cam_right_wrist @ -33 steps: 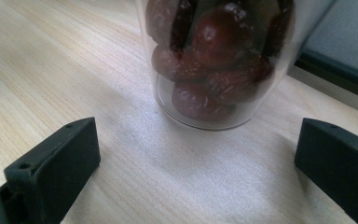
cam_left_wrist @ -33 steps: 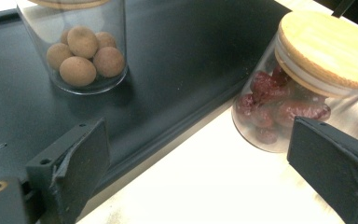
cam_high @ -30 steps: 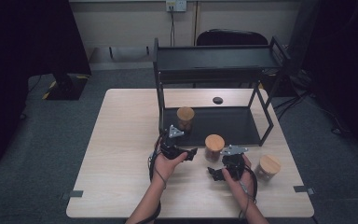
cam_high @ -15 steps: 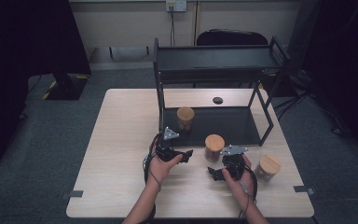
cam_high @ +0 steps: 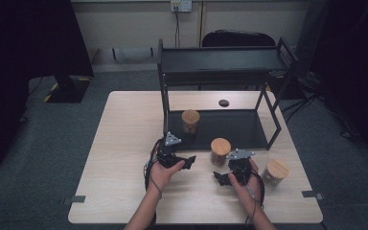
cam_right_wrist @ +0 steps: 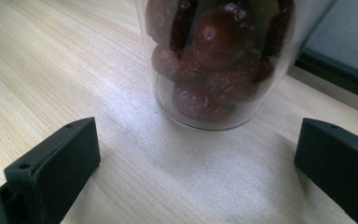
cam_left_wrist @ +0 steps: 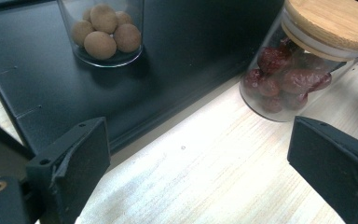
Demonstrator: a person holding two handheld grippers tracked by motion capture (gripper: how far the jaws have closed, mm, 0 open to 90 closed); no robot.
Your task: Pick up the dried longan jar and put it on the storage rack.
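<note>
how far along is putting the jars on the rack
Done: one jar of tan balls stands on the rack's bottom shelf. In hand: nothing; both open grippers, left gripper and right gripper, face the red-fruit jar. Left: that jar and the third jar on the table.

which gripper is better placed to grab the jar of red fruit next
Right, probably. The right gripper is open and squared up on the jar of red fruit, which stands just ahead between its jaws. The left gripper sees that jar off toward one jaw.

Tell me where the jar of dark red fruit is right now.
In the high view the jar of dark red fruit stands on the table just in front of the black rack's bottom tray, between the left gripper and right gripper.
</note>
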